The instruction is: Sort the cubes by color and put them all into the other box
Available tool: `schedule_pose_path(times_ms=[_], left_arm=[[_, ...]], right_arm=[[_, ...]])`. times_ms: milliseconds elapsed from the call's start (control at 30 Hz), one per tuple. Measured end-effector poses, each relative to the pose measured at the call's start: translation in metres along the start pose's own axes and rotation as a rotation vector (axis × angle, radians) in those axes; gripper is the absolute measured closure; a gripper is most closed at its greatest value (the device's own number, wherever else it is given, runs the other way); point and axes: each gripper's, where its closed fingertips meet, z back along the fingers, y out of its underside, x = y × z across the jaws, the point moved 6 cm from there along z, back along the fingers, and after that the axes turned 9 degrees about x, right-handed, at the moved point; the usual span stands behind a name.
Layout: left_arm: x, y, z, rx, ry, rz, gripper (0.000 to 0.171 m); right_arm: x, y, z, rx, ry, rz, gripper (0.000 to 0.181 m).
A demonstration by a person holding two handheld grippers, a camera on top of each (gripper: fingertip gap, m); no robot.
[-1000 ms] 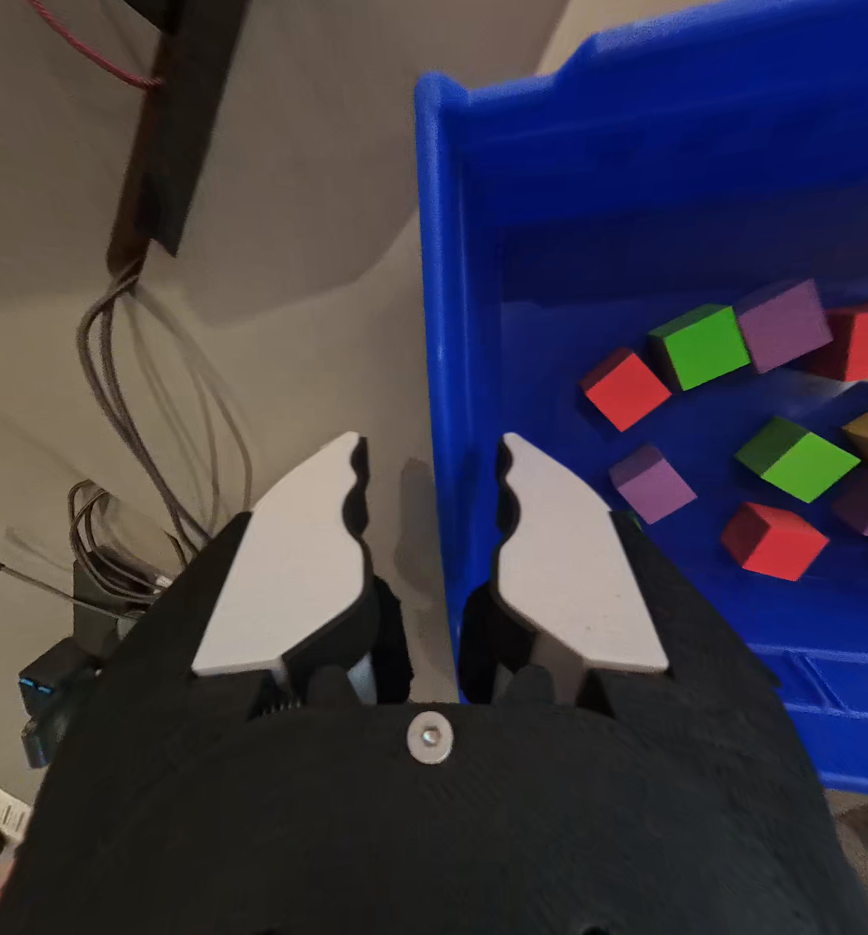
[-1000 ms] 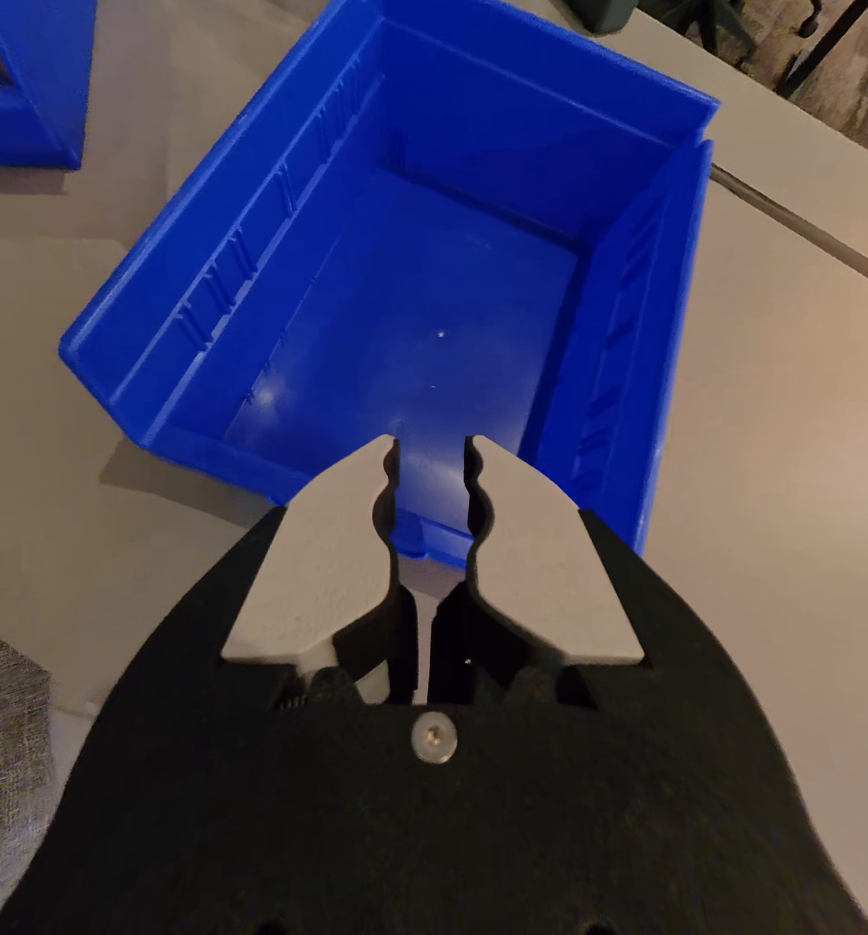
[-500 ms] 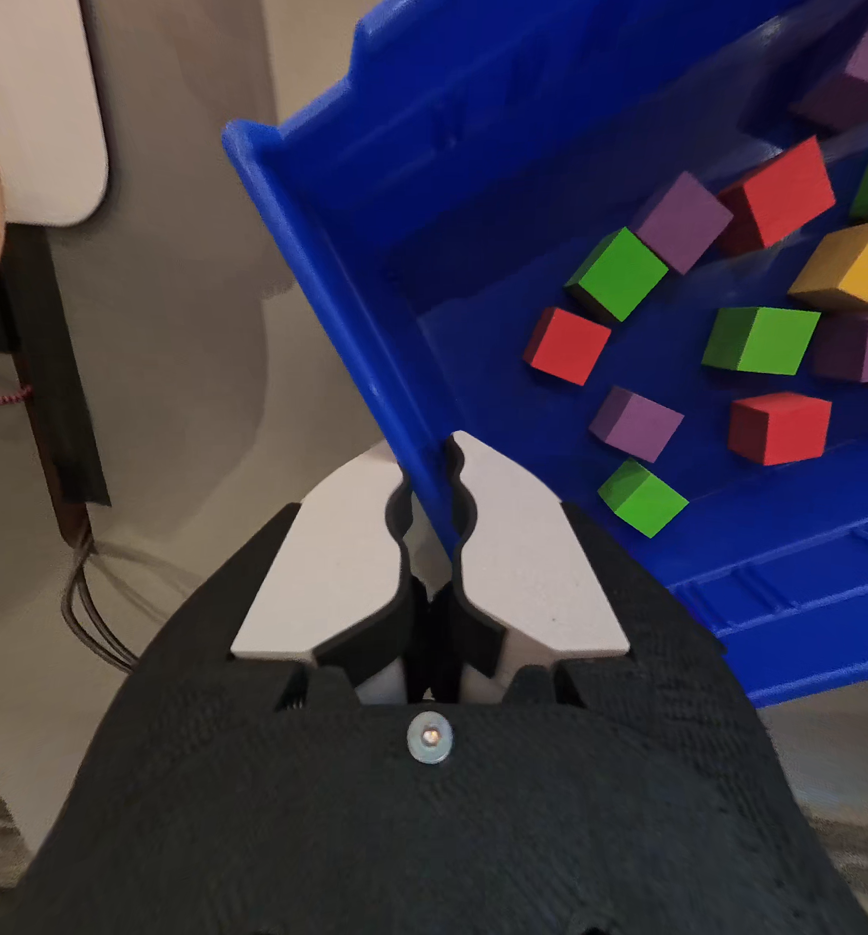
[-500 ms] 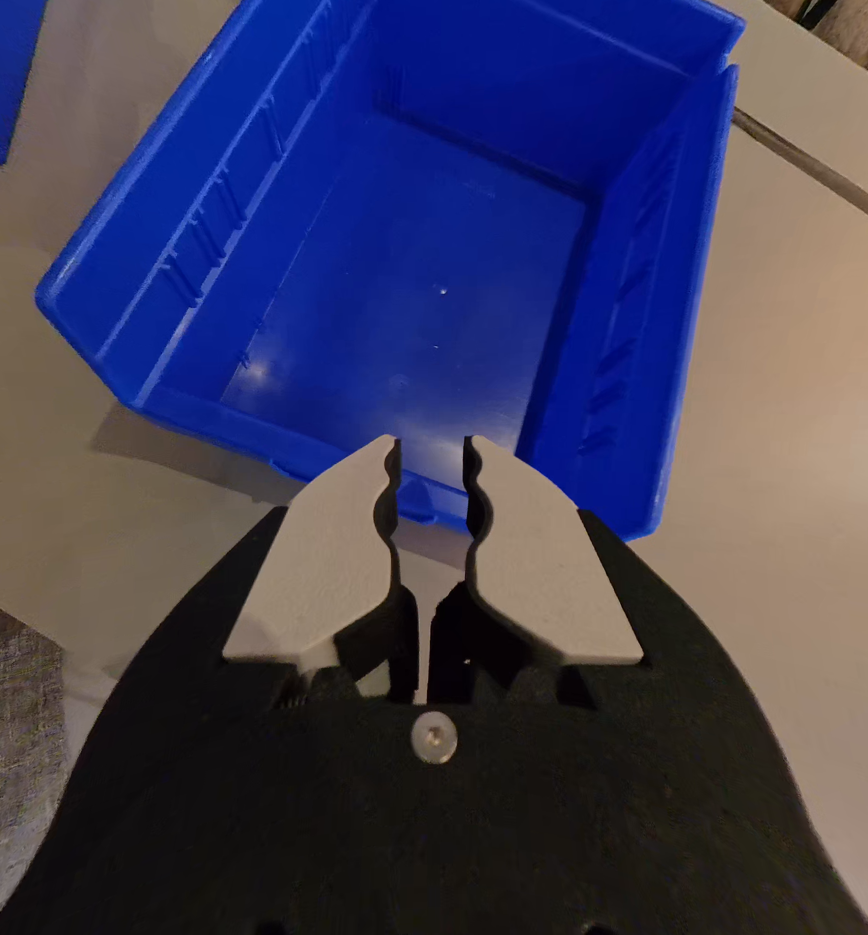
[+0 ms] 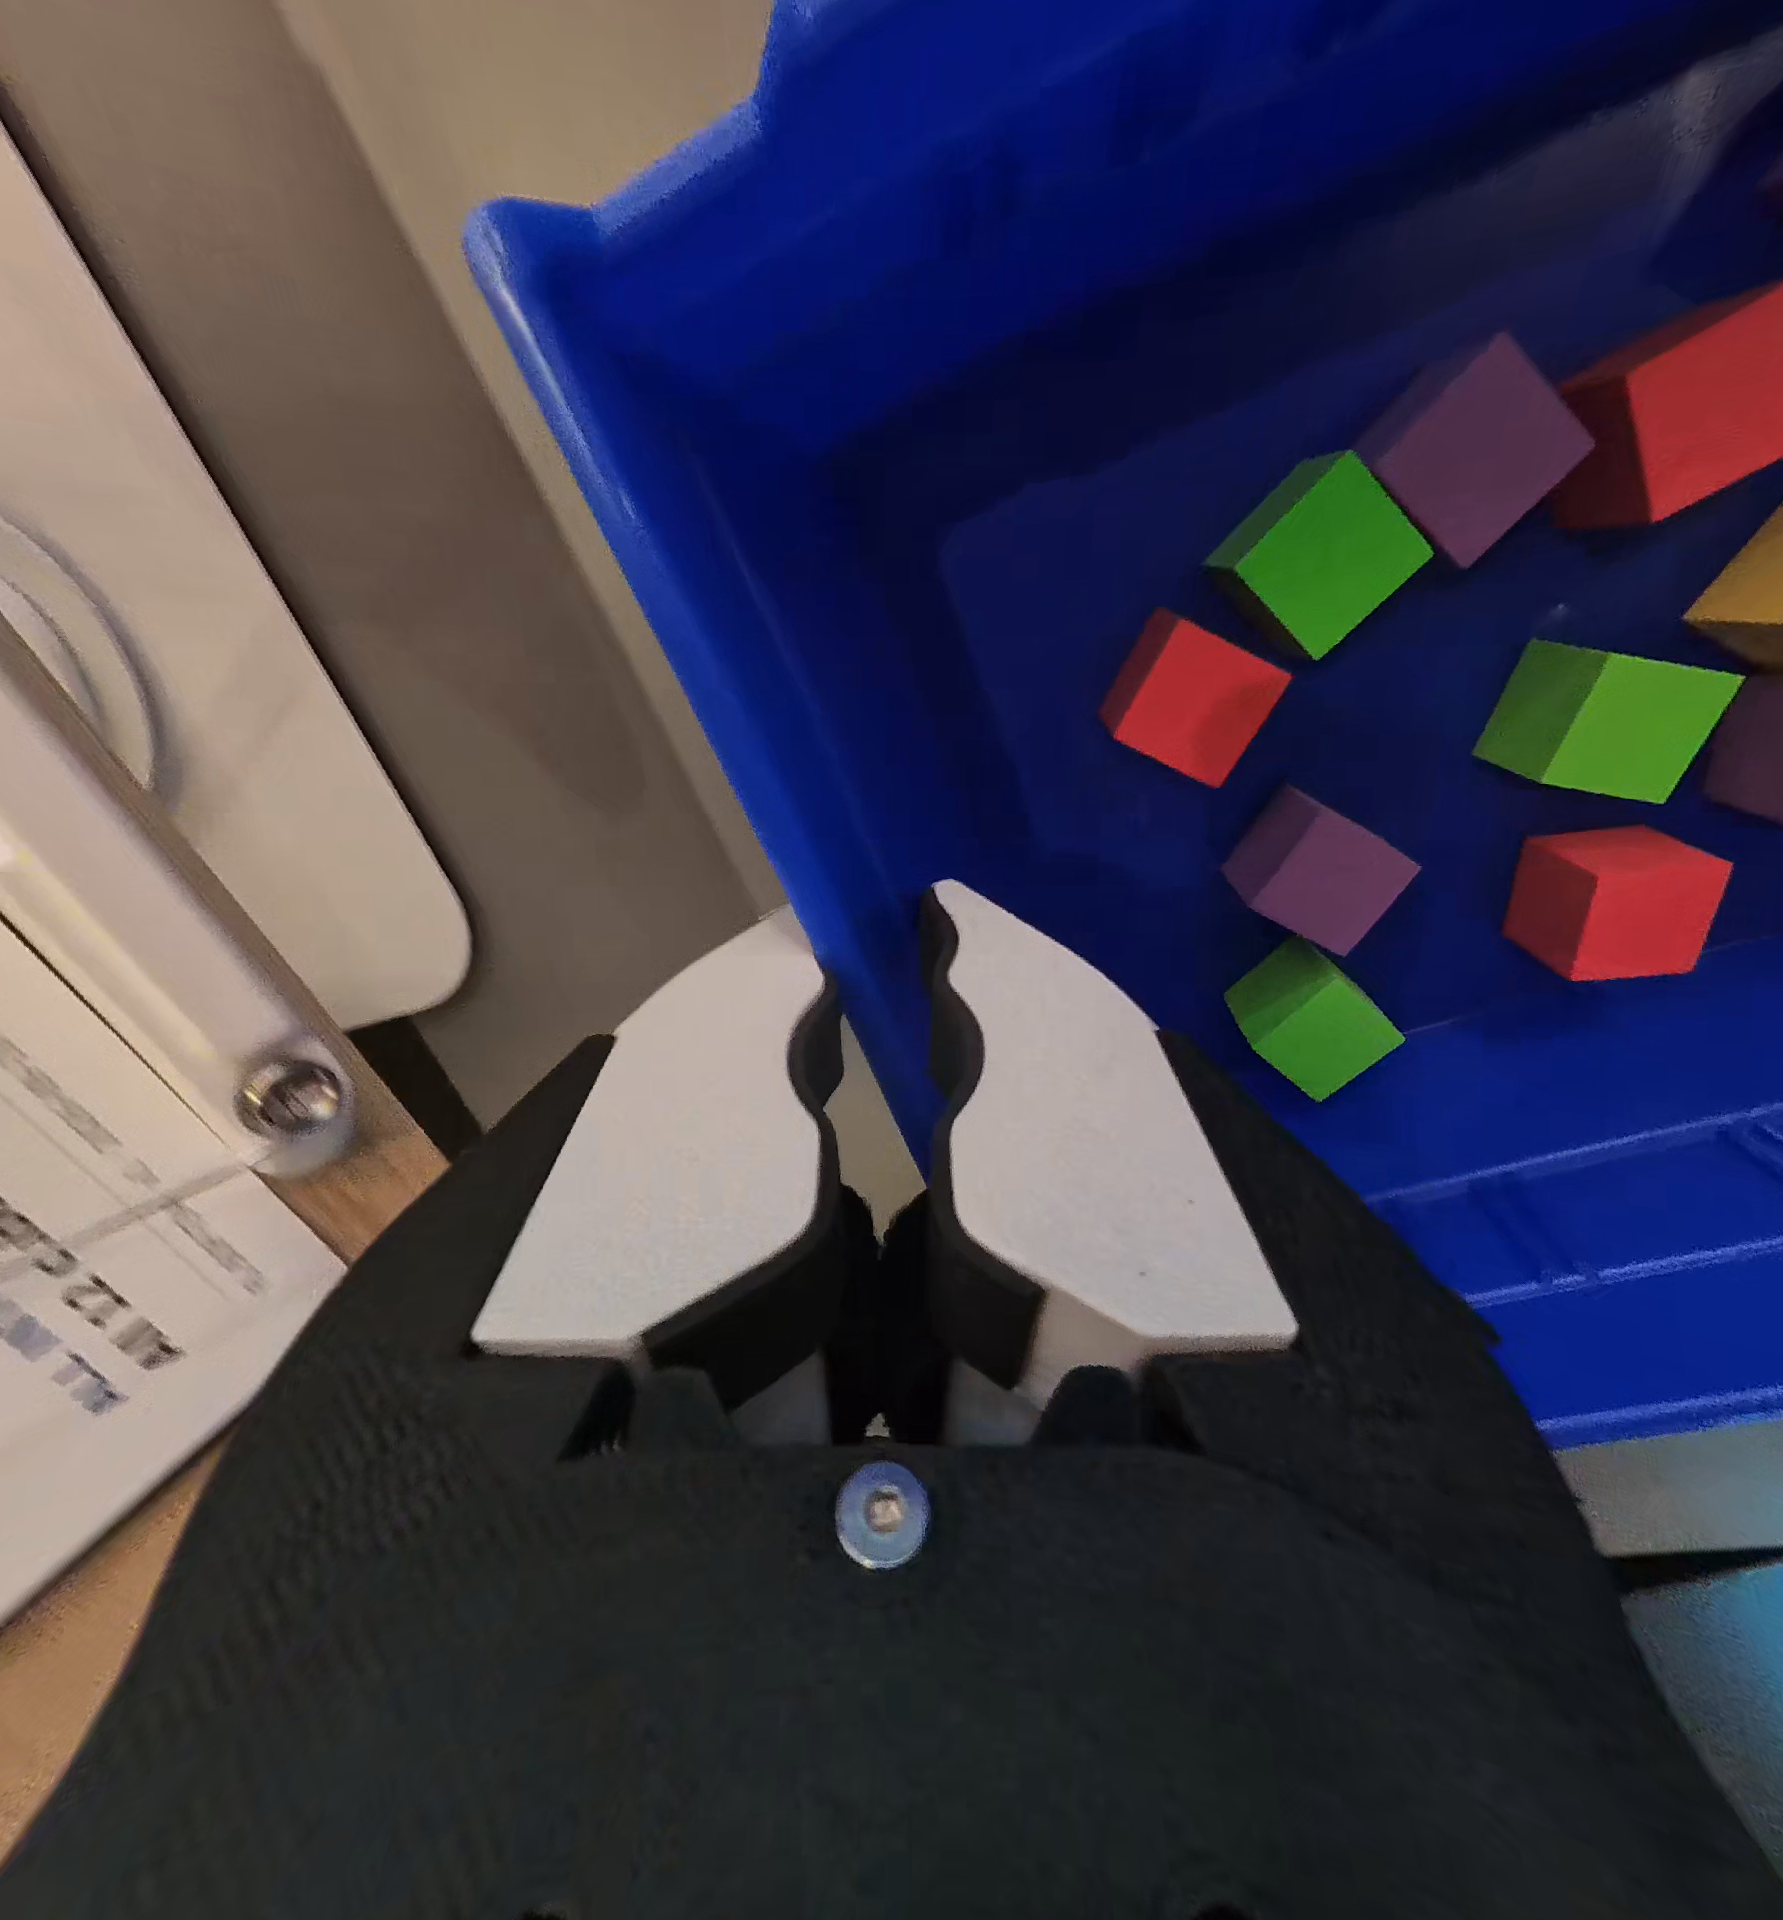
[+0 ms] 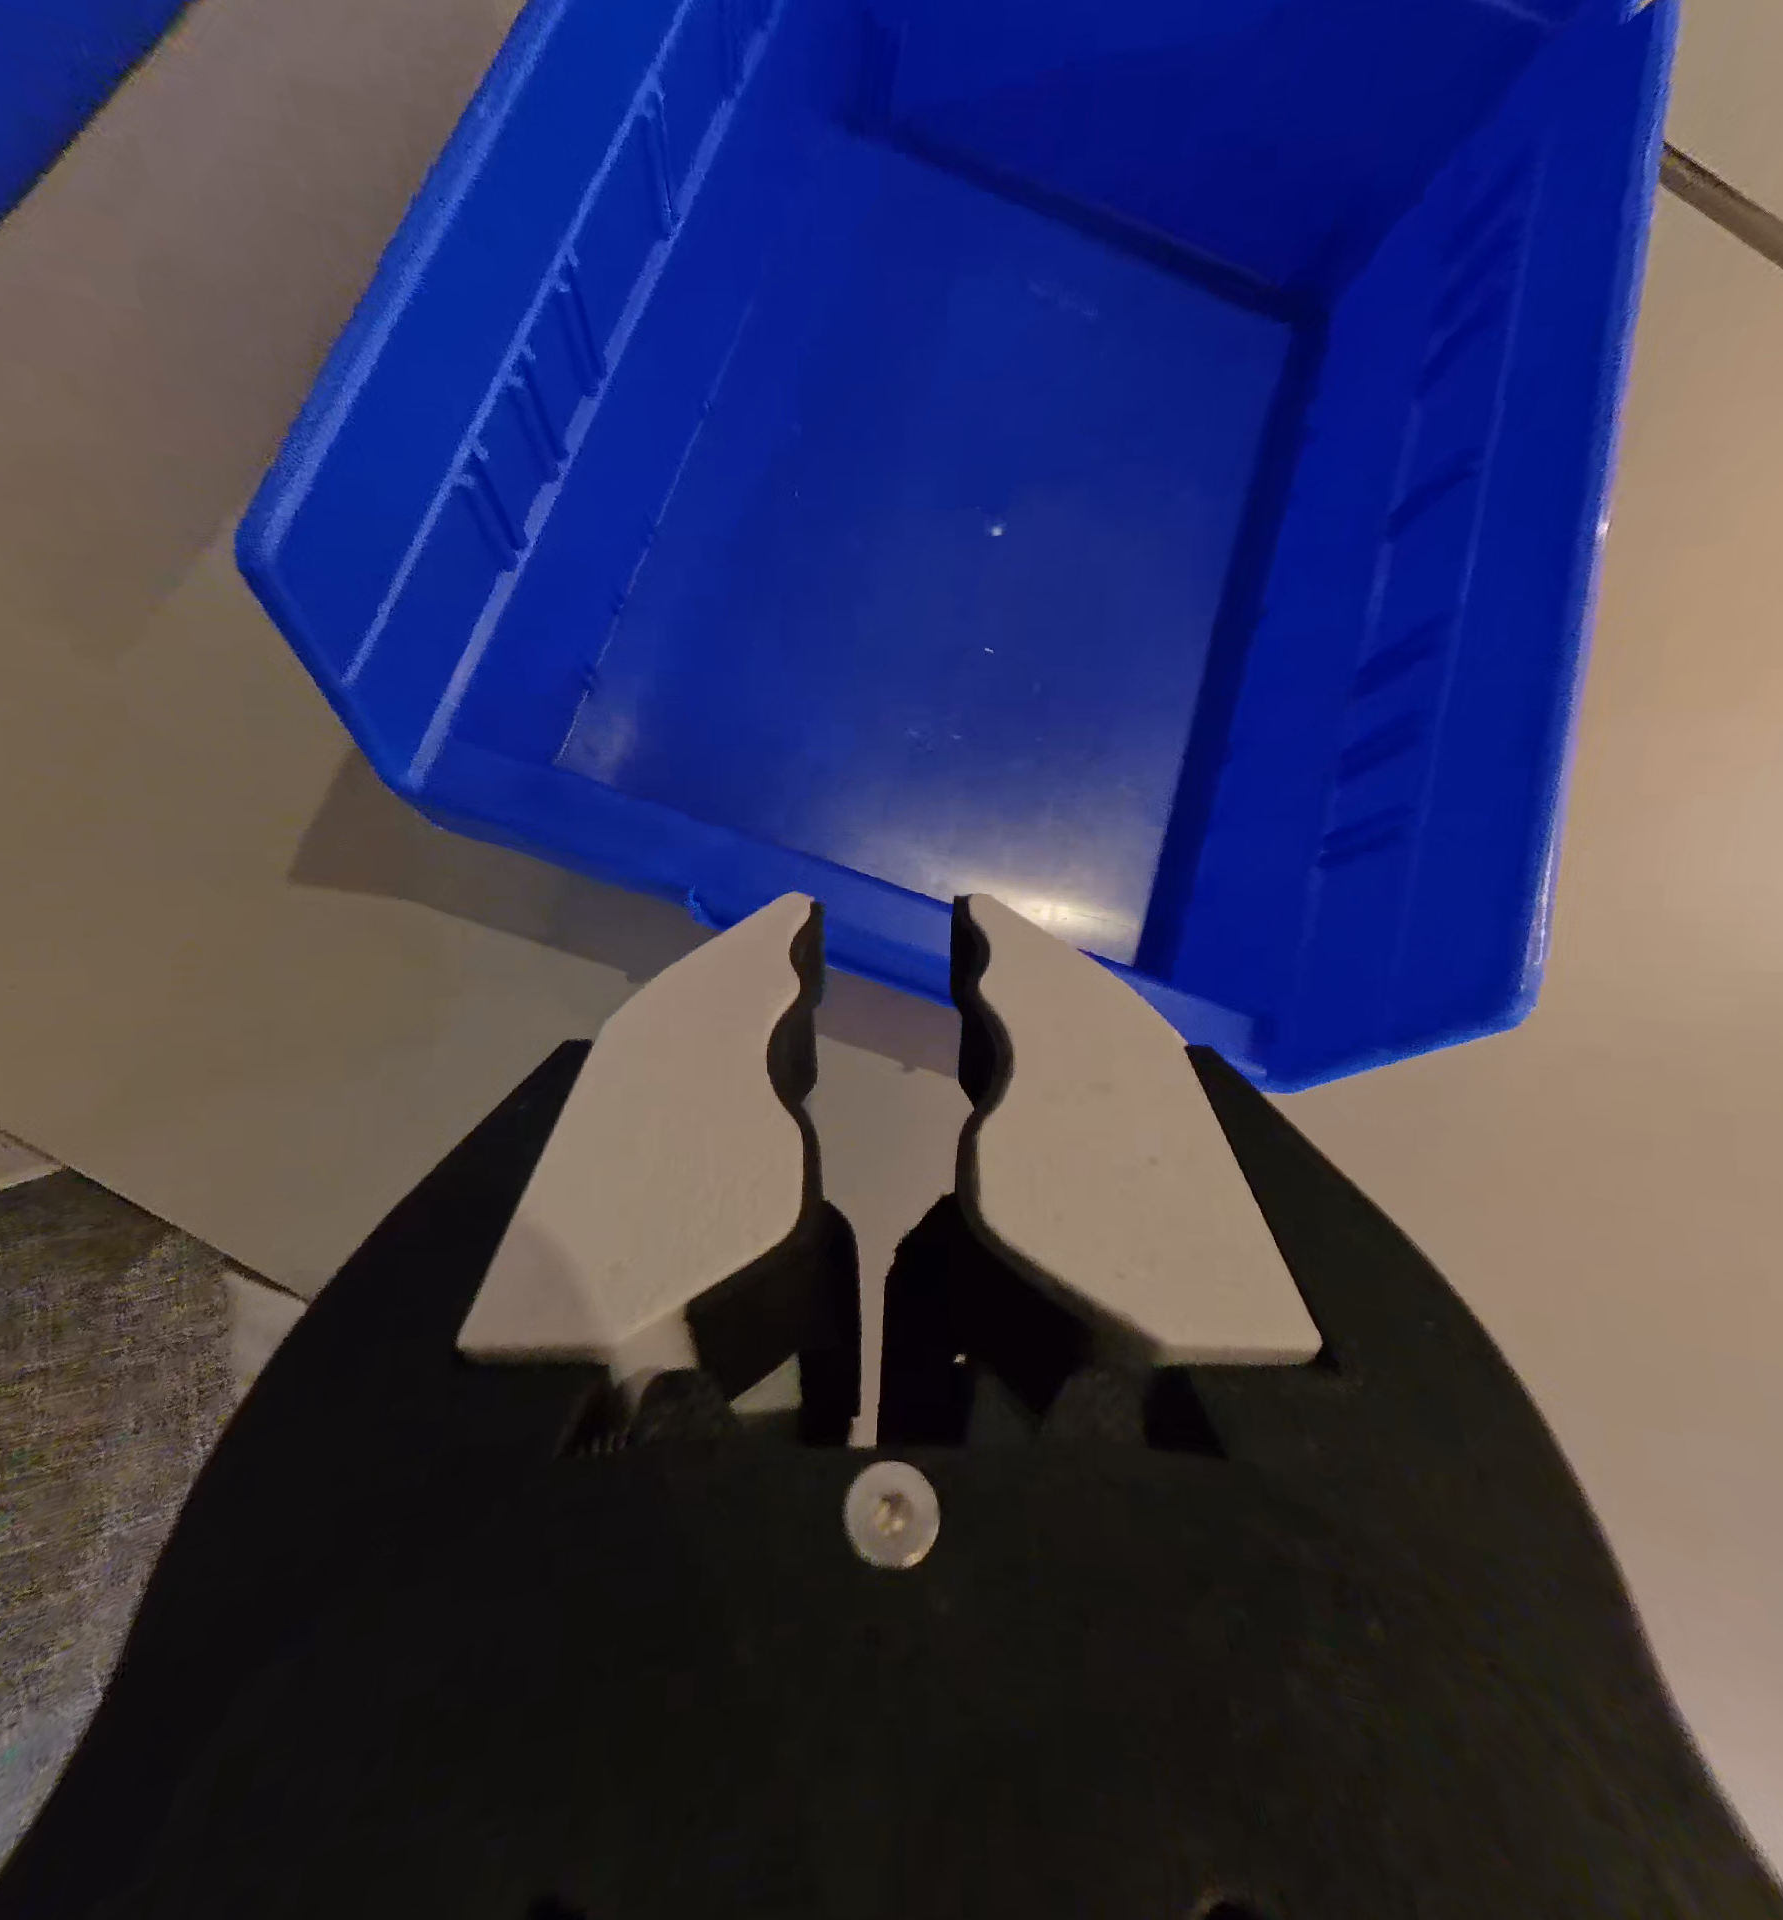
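A plain beige table point(image 6: 191, 831) carries an open blue plastic bin point(image 6: 513, 436), which sits toward 12 o'clock in the right wrist view; a dark cable point(image 6: 1749, 223) crosses the tabletop at 2 o'clock.

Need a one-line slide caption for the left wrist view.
Left gripper shut on the side wall of a blue bin holding red, green, purple and yellow cubes.
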Motion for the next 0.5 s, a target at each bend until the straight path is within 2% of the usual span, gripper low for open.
schedule_pose_path(times_ms=[167, 233, 333, 433, 500], left_arm=[[0.009, -0.023, 0.000, -0.024, -0.047, -0.043, 0.154], [0.017, -0.027, 0.002, -0.025, -0.055, 0.064, 0.144], [0.019, -0.030, 0.022, -0.138, -0.063, 0.215, 0.133], [0.008, -0.022, 0.063, -0.285, -0.152, 0.426, 0.121], [-0.018, -0.011, 0.093, -0.417, -0.216, 0.615, 0.120]], right_arm=[[-0.002, -0.007, 0.003, -0.010, 0.015, 0.000, 0.158], [-0.004, -0.014, 0.004, -0.037, 0.018, -0.018, 0.158], [-0.008, -0.025, 0.004, -0.095, 0.034, -0.073, 0.154], [-0.044, -0.023, 0.003, -0.127, 0.262, -0.093, 0.153], [-0.075, -0.017, 0.009, -0.187, 0.414, -0.087, 0.152]])
